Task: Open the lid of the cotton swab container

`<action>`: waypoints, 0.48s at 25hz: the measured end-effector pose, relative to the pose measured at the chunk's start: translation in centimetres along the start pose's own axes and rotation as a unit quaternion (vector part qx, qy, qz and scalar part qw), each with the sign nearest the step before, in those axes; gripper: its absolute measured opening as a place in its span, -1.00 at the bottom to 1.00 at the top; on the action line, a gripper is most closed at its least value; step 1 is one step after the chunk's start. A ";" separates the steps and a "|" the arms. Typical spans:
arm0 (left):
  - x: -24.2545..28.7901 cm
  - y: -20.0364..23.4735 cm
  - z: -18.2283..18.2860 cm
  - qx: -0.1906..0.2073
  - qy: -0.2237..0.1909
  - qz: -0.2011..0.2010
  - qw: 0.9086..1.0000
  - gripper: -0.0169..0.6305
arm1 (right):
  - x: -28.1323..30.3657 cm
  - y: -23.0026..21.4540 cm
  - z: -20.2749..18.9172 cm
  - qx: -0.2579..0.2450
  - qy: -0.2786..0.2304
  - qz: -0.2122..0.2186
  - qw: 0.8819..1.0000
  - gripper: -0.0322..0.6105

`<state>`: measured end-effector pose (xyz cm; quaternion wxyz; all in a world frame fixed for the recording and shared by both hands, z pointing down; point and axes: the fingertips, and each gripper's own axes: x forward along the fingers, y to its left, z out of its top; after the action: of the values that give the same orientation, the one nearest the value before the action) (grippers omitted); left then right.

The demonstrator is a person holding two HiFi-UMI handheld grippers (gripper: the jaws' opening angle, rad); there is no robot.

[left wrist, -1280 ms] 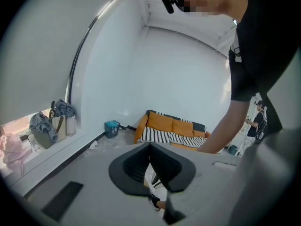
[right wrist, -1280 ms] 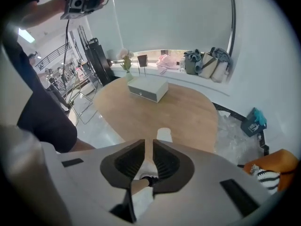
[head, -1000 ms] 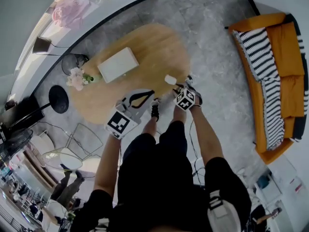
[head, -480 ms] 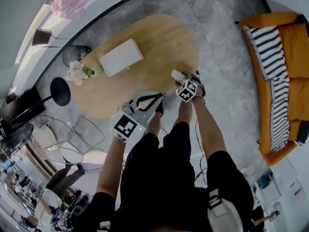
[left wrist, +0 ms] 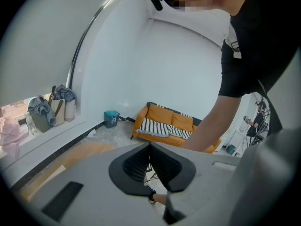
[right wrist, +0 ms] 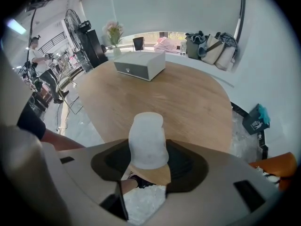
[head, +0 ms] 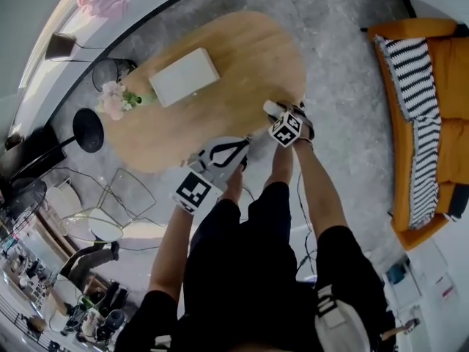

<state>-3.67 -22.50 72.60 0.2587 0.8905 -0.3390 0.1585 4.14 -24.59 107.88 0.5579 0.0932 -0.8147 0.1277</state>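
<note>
Frosted swab container on table edge; teal box logo illegible.

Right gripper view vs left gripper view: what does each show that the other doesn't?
Right only: the frosted container upright at the table edge, between the right gripper's jaws, which have just opened wide; white box; flowers. Left only: the left gripper, shut and empty. Both: the table, bags, teal box.
</note>
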 end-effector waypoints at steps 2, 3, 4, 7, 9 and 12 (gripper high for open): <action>-0.2 -0.2 0.3 -0.004 -0.007 0.004 1.000 -0.95 | -0.7 0.3 -0.5 -0.001 0.002 0.000 1.000 -0.23; -0.4 -0.2 0.6 -0.005 -0.011 0.006 1.000 -0.95 | -1.1 0.5 -0.6 0.000 0.003 0.002 1.000 -0.23; -0.6 -0.3 0.9 -0.004 -0.014 0.007 1.000 -0.95 | -1.5 0.7 -0.5 0.002 0.003 0.005 1.000 -0.24; -1.4 -0.6 1.8 0.002 -0.018 0.007 1.000 -0.95 | -3.4 1.4 0.1 0.010 0.000 0.008 1.000 -0.24; -1.8 -1.0 2.4 0.008 -0.021 0.004 1.000 -0.95 | -4.9 1.6 0.8 0.016 -0.004 0.005 1.000 -0.24; -3.0 -1.5 3.6 0.003 -0.030 -0.001 1.000 -0.95 | -7.4 2.2 2.4 0.024 -0.018 -0.001 1.000 -0.24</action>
<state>-4.39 -22.06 67.77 0.2454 0.8961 -0.3453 0.1326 4.06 -23.19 99.97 0.5406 0.1103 -0.8213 0.1450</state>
